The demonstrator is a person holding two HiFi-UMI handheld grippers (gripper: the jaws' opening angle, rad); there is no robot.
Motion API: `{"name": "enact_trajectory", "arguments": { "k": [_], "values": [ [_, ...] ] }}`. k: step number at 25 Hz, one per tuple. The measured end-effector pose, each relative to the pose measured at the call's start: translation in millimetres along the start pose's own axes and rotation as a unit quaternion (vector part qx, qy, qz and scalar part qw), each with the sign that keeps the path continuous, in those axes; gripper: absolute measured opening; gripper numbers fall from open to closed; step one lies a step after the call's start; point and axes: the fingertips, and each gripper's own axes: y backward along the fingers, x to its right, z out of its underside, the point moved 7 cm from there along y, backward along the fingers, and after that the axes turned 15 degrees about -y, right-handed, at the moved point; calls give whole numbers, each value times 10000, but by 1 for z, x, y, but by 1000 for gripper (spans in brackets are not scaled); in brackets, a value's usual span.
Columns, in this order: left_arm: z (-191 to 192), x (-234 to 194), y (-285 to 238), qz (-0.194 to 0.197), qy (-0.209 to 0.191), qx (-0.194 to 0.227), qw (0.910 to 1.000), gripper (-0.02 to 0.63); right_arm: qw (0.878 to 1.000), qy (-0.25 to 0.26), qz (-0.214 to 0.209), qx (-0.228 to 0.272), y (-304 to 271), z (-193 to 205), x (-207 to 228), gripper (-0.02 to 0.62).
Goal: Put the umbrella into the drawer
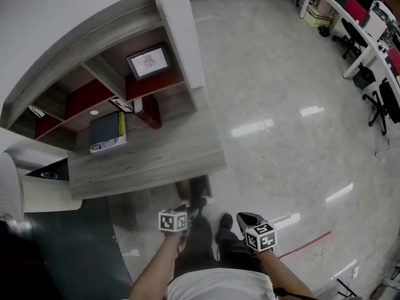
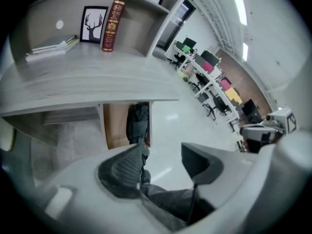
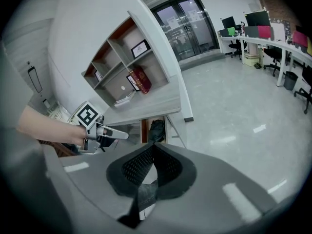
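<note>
Glossy pale floor spreads out below you, with rows of office desks far off to the right and a curved grey wood-grain counter straight ahead. Under that counter's near end the wood-lined drawer stands open. The dark folded umbrella is inside it, bundled toward the right side of the opening. I judge the placing itself done; what remains is to finish cleanly.

Your left gripper has its jaws apart with nothing between them, only your own dark trousers showing behind. Your right gripper has its ribbed pads pressed tip to tip, holding nothing. Both are held short of the drawer, touching neither it nor the umbrella.

Before you call it finished, look down into the drawer. From here you cannot tell whether the umbrella's top sits below the rim or pokes above it. If fabric or the handle stands proud, use the open left gripper to press it down and inward. Take the bundle across its middle rather than pinching loose cloth, which will likely just slide.

If you go on to shut the drawer, the closed right gripper makes the better pusher. Set its joined tips against the middle of the drawer's front and press straight in, slowly, so the drawer neither skews nor traps the fabric. Hold the left gripper clear of the gap while you do.
</note>
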Motion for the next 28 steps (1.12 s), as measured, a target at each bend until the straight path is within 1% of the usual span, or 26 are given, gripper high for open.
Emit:
{"name": "enact_trajectory", "arguments": {
  "k": [4, 7, 11, 12, 13, 14, 15, 20, 23, 25, 28],
  "values": [
    [0, 18, 39, 73, 6, 464, 9989, 192, 9998, 99, -130, 105, 26, -9, -15, 5],
    [4, 26, 64, -25, 2, 673, 9977, 178, 9995, 27, -173, 249, 44, -15, -23, 5],
    [10, 39, 89, -151, 60, 938, 9955, 122, 9994, 18, -239, 263, 58, -11, -30, 5],
    [12, 41, 94, -181, 71, 980, 9950, 104, 9994, 75, -248, 216, 58, -7, -32, 5],
    [16, 43, 100, -221, 87, 988, 9948, 68, 9994, 144, -253, 165, 57, -4, -35, 5],
    [20, 45, 105, -271, 110, 964, 9949, 17, 9994, 208, -254, 128, 56, 0, -38, 5],
    [25, 47, 111, -306, 135, 941, 9950, 0, 9993, 253, -255, 115, 56, 2, -43, 5],
    [52, 56, 145, -154, 127, 1110, 9936, -1, 9988, 214, -352, 259, 58, 15, -77, 5],
    [66, 56, 166, -64, 102, 1228, 9924, 0, 9986, 287, -374, 229, 58, 27, -97, 5],
    [76, 52, 179, -4, 102, 1252, 9921, 0, 9987, 328, -320, 213, 55, 37, -109, 5],
    [92, 45, 204, 126, 127, 1242, 9921, -2, 9991, 258, -191, 283, 53, 53, -131, 5]
  ]
}}
